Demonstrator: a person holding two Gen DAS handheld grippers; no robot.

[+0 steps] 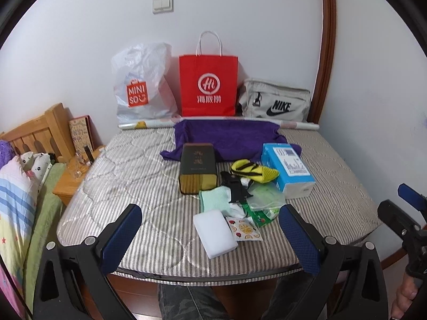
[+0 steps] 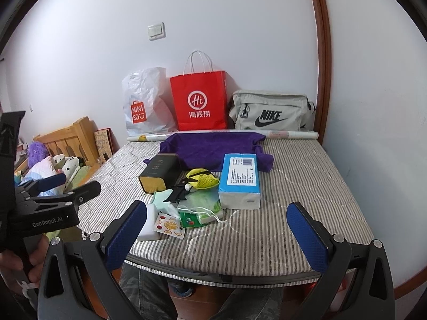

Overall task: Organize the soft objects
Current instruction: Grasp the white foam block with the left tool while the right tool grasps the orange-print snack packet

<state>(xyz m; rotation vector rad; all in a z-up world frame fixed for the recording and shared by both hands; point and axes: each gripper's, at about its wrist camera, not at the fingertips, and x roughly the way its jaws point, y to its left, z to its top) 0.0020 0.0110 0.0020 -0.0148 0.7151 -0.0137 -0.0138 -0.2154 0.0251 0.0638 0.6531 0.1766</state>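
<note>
Grippers (image 1: 210, 236) (image 2: 216, 233) hover level, jaws spread, above mattress (image 1: 160, 176).

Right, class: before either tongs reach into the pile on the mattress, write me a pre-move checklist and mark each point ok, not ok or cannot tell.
1. Left tongs open, holding nothing: ok.
2. Right tongs open, holding nothing: ok.
3. White sponge at the pile's near edge, nothing on top: ok.
4. Green cloth free to lift: not ok, a black strap lies across it.
5. Purple towel free: not ok, the dark tin and blue tissue pack overlap its front edge.
6. Red bag open at the top: cannot tell.
</note>
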